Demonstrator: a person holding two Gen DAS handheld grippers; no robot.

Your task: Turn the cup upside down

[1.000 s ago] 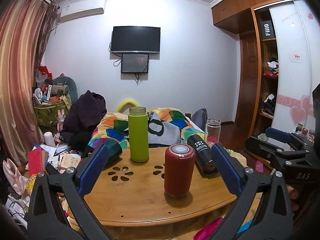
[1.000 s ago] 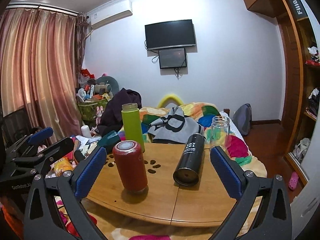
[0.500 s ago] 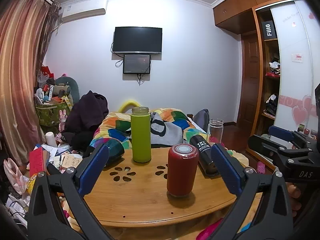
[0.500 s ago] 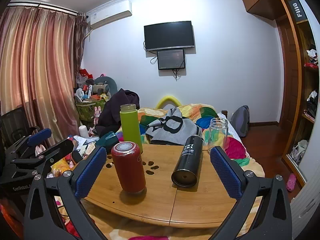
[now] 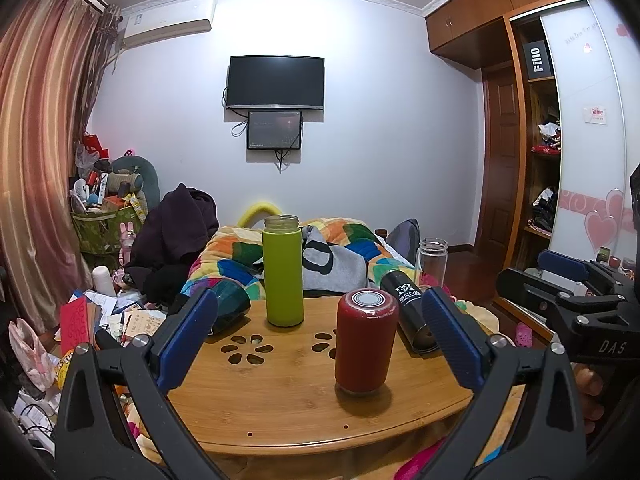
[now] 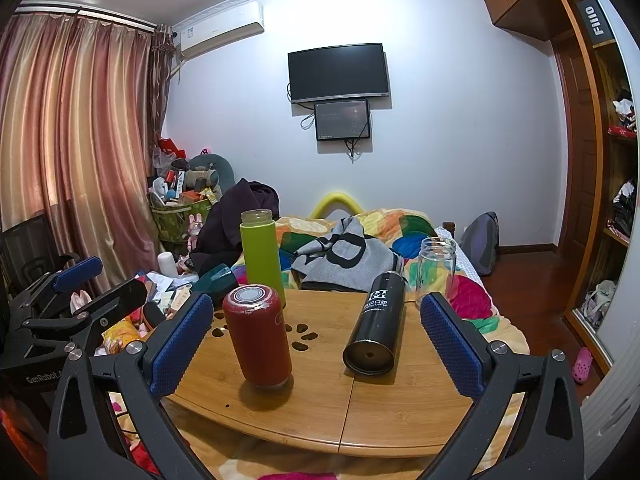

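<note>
Round bamboo table (image 5: 280,392): red cylindrical cup (image 5: 366,340) standing base-up near front edge. Behind it, green open-mouthed bottle (image 5: 282,272), upright. Right of it, black flask (image 6: 376,328) on its side; clear glass jar (image 6: 435,268), contents not discernible. Left gripper (image 5: 316,340) and right gripper (image 6: 316,340) spread wide, holding nothing.

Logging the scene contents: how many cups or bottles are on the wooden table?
5: red cup front left, green bottle behind it, black bottle lying right, clear jar far right, dark teal cup lying far left, partly hidden.
</note>
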